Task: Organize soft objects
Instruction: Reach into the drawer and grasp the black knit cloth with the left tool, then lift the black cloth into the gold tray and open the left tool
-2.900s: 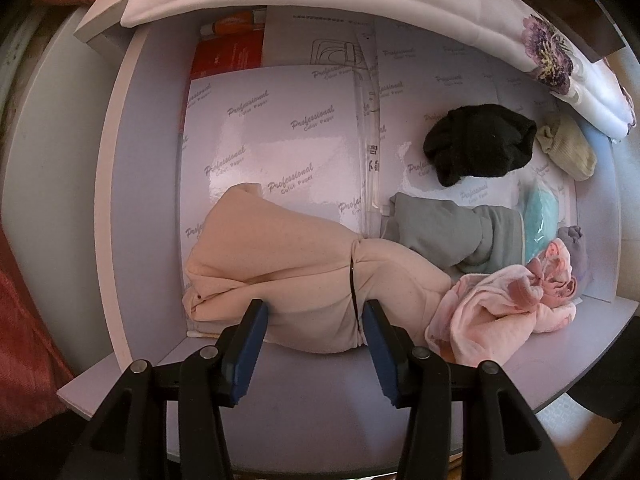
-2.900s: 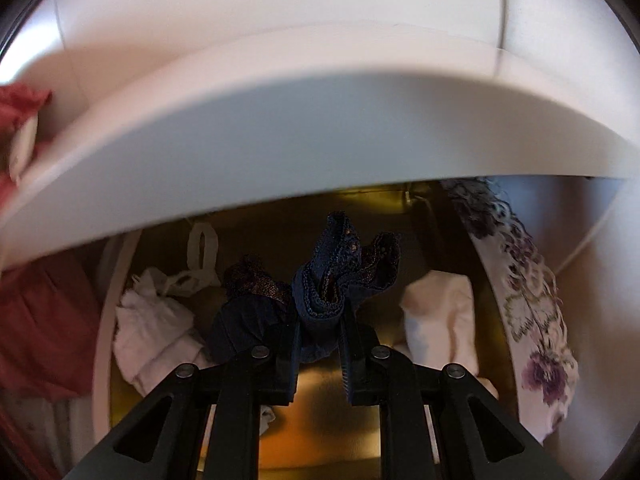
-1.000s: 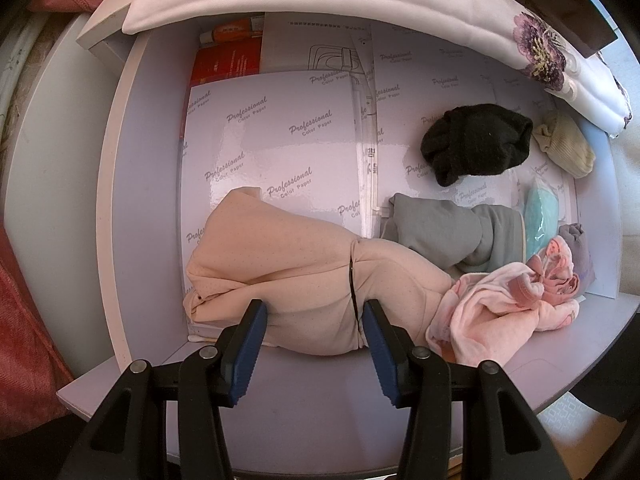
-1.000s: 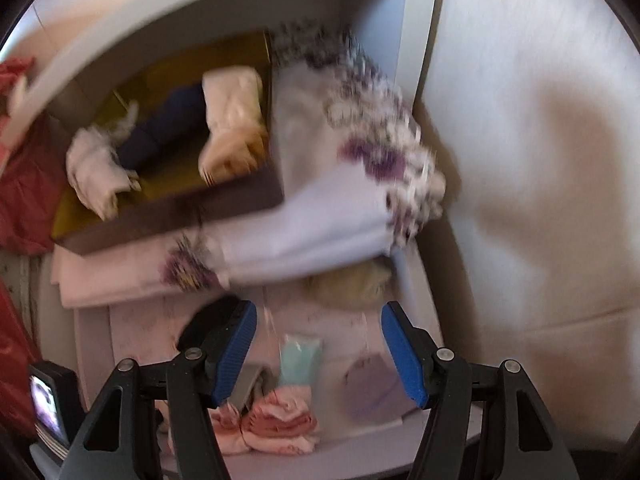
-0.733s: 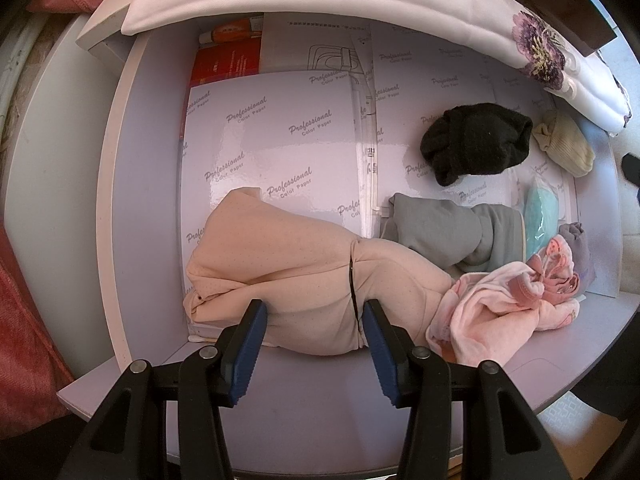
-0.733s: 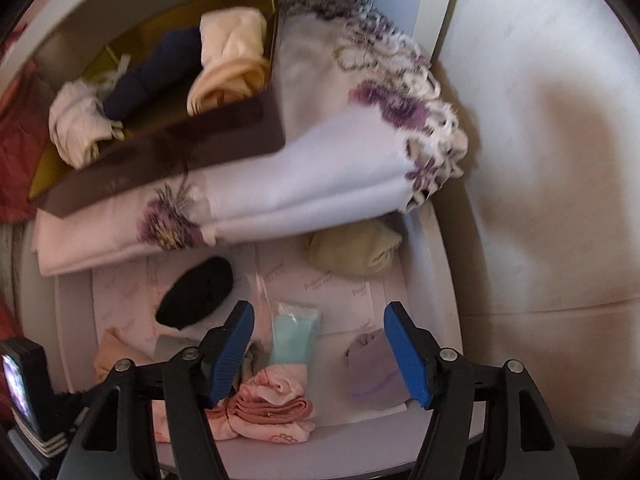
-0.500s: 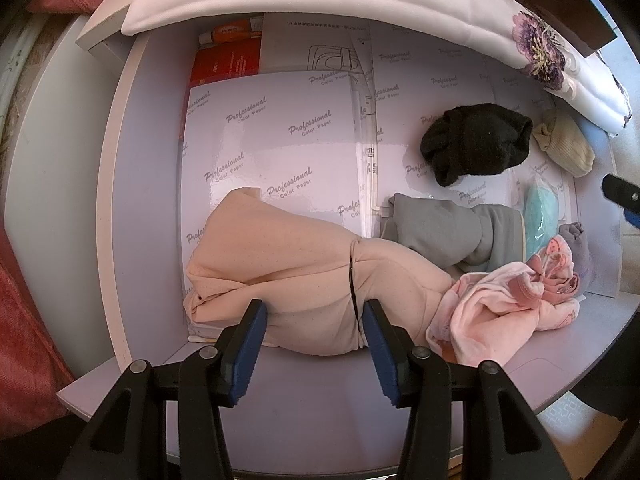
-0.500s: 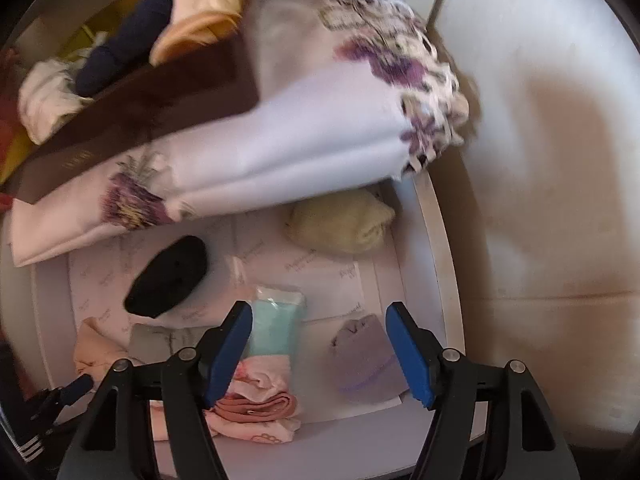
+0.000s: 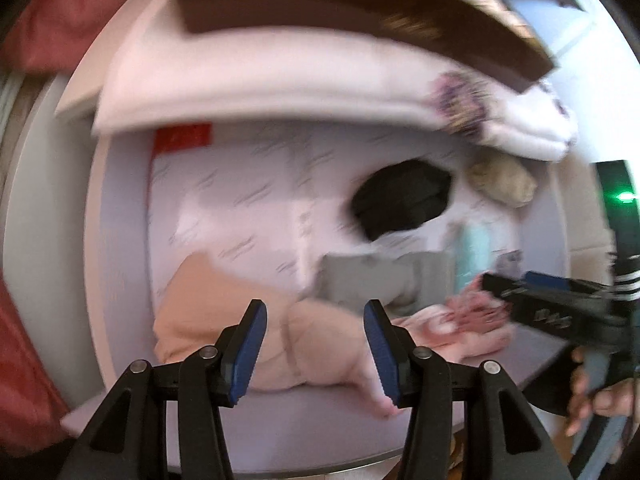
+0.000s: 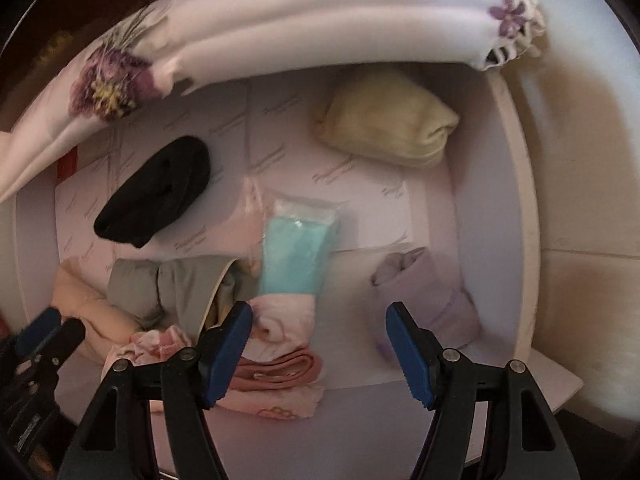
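Since a second ago our right tool (image 10: 318,350), jaws parted and empty after leaving the dark blue lace cloth in the brown box, has dropped over the shelf (image 10: 472,208); we judge another pick is next. Below it lies the folded pink knit cloth (image 10: 280,364), with a mint packet (image 10: 298,256) at twelve o'clock. Our left tool (image 9: 314,350), half-open, apparently grips nothing above the peach bundle (image 9: 320,344).
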The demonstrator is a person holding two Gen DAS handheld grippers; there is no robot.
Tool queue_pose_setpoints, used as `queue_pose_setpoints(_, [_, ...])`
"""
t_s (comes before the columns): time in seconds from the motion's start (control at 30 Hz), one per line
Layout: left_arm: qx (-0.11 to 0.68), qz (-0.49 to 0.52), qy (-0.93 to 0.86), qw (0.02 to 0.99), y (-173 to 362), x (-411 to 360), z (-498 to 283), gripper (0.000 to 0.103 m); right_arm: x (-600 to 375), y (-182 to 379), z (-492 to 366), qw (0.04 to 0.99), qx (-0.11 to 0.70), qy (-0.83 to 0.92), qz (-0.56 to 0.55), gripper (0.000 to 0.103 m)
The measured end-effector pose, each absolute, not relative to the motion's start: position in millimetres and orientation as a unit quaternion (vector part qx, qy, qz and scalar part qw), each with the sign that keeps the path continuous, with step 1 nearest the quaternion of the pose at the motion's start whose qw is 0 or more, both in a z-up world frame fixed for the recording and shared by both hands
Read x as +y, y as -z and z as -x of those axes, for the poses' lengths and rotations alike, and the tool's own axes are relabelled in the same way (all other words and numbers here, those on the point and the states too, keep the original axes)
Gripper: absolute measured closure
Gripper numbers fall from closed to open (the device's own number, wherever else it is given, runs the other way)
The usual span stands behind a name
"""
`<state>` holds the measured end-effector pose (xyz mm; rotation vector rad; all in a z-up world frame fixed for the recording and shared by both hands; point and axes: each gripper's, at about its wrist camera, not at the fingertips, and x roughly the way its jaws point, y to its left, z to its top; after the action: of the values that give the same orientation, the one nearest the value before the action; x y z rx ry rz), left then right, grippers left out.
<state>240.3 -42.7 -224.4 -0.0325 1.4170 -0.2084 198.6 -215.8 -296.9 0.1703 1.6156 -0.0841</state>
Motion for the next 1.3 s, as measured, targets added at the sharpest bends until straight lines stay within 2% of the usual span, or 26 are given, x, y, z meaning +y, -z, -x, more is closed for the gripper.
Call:
queue_pose_setpoints(0.2, [0.626,-0.011,0.153,0.765,215,-71,-258,0.052,-228,294,-195,0.685,0.718,0.060,-0.104,0.033])
queue_pose_setpoints(0.7, [0.619,-0.089,0.205,0.753,249,-119,-283,0.052,-269,298,-195,0.664,0.722,0.103,-0.165,0.027])
queue_pose_setpoints(0.93, [0.625,-0.090,0.202,0.748,267,-132,-299,0.052,-280,303,-197,0.658,0.726,0.103,-0.172,0.027])
queue_pose_setpoints(0.97, [0.628,-0.085,0.202,0.746,271,-132,-301,0.053,-278,300,-197,0.658,0.726,0.103,-0.172,0.027])
queue_pose_setpoints(1.03, [0.631,-0.085,0.207,0.743,276,-132,-303,0.063,-271,303,-195,0.659,0.726,0.102,-0.171,0.027])
queue_pose_setpoints(1.13, [0.630,-0.076,0.218,0.741,278,-130,-300,0.072,-269,303,-199,0.661,0.725,0.097,-0.165,0.027])
queue_pose_setpoints(1.3, [0.633,-0.042,0.220,0.741,270,-114,-291,0.078,-260,303,-201,0.667,0.724,0.089,-0.153,0.027])
